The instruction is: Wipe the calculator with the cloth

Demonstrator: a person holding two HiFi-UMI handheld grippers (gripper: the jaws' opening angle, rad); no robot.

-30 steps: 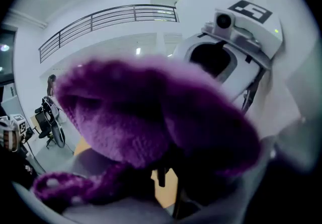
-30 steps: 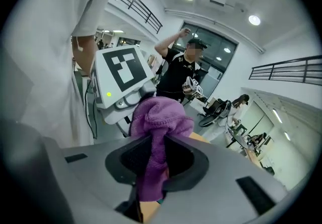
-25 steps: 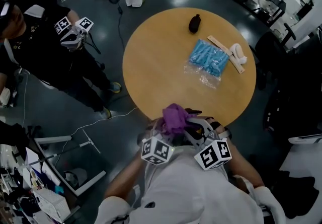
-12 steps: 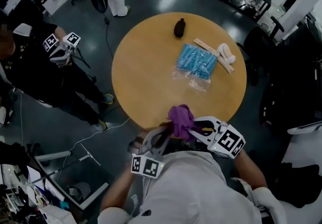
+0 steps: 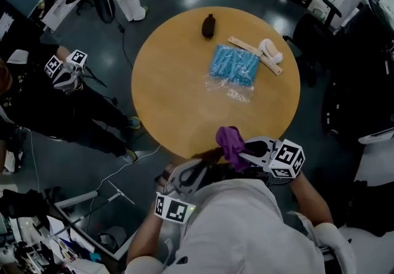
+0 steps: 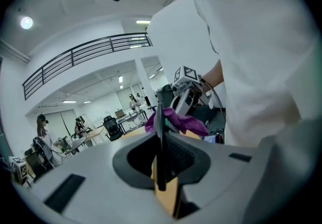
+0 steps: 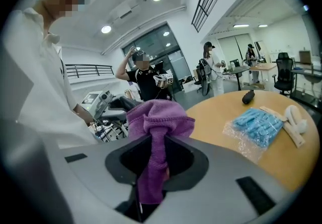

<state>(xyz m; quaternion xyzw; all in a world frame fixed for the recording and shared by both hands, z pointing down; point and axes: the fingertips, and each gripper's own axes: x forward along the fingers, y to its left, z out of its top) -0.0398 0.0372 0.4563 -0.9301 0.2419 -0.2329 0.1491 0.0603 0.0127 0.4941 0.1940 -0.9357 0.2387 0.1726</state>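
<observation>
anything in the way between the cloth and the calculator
Nothing visible. The right gripper holds the purple cloth right beside the thin dark calculator, clamped edge-on in the left gripper.

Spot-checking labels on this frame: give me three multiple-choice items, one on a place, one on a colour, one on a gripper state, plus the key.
1. Where does the blue packet lie?
A. on the round table
B. on the floor
C. on a chair

2. What colour is the cloth?
A. green
B. purple
C. white

3. What state is the right hand-held gripper in?
A. open and empty
B. shut on the blue packet
C. shut on the cloth

Key:
1 A: the head view shows it on the tabletop.
2 B: it is purple in every view.
3 C: the right gripper view shows the cloth pinched between its jaws.
</observation>
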